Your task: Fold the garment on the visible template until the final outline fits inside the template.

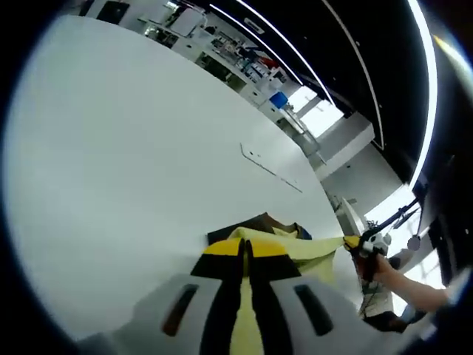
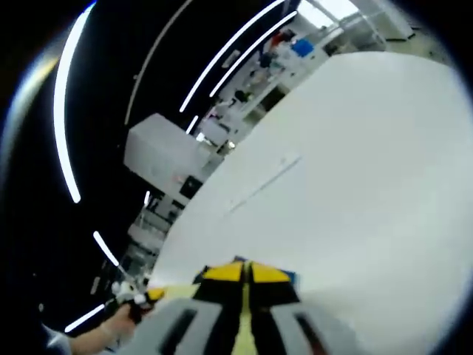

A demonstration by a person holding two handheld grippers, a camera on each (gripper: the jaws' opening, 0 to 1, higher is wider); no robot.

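A pale yellow garment (image 1: pixel 314 253) with a dark collar part hangs stretched above the white table (image 1: pixel 133 148). My left gripper (image 1: pixel 246 248) is shut on one end of it, yellow cloth showing between its jaws. The right gripper (image 1: pixel 362 248), held by a hand, pinches the other end. In the right gripper view my right gripper (image 2: pixel 244 270) is shut on the garment (image 2: pixel 177 293), and the left gripper (image 2: pixel 137 299) holds the far end. A thin template line (image 1: pixel 270 168) (image 2: pixel 262 185) is marked on the table beyond.
The white table (image 2: pixel 369 163) spreads wide ahead of both grippers. Shelves and lab clutter (image 1: pixel 244 55) stand past its far edge, with a blue box (image 2: pixel 301 48) among them. A person's forearm (image 1: pixel 414 288) reaches in at the right.
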